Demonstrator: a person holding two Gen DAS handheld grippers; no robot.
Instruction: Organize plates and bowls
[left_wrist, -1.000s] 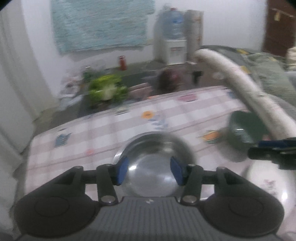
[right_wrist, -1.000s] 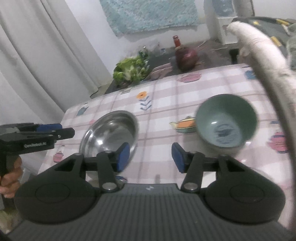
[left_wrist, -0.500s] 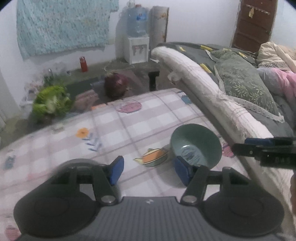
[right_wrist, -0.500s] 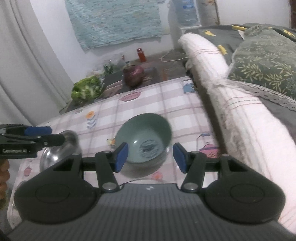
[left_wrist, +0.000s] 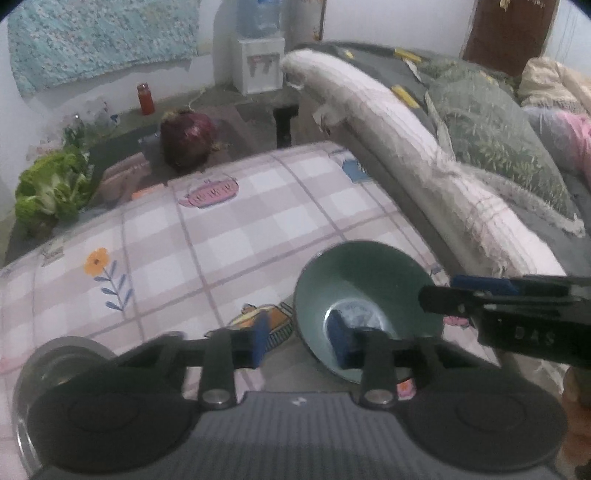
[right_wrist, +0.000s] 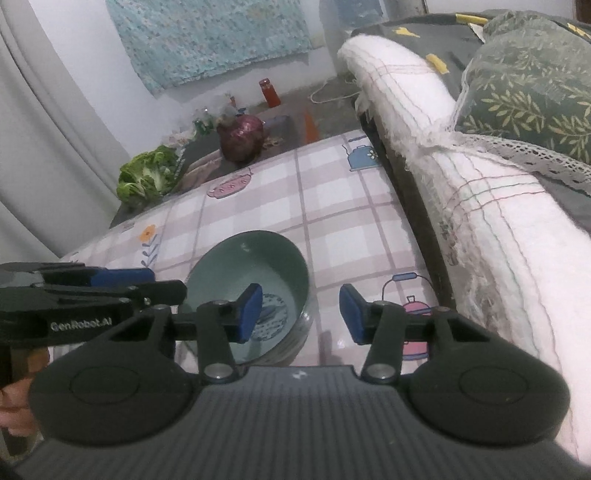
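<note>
Two hand-held grippers, mine, converge on the round, deep green ceramic bowl (right_wrist: 255, 280), which sits on the desk (right_wrist: 332, 206) covered in a pink checked cloth with teapot prints, close to the desk edge that faces the white-blanketed bed (right_wrist: 480, 206). My left hand-held gripper (left_wrist: 297, 341) is spread wide and grasps nothing, with the bowl's near-left rim lying between its blue pads: one pad reads inside the bowl, the other outside. My right hand-held gripper (right_wrist: 301, 314) is likewise released and empty, straddling the bowl's right rim, its left pad over the bowl's inside and its right pad over bare cloth beside the bowl. I judge the bowl stiff, glazed and fairly slippery, moderately heavy for its size, and liable to chip if knocked against metal. The rim wall looks like the place to pinch, one pad inside and one outside, squeezed firmly enough that the glaze does not slide. A round stainless steel bowl (left_wrist: 55, 365) lies to the left of the green one, partly hidden under my left tool.
</note>
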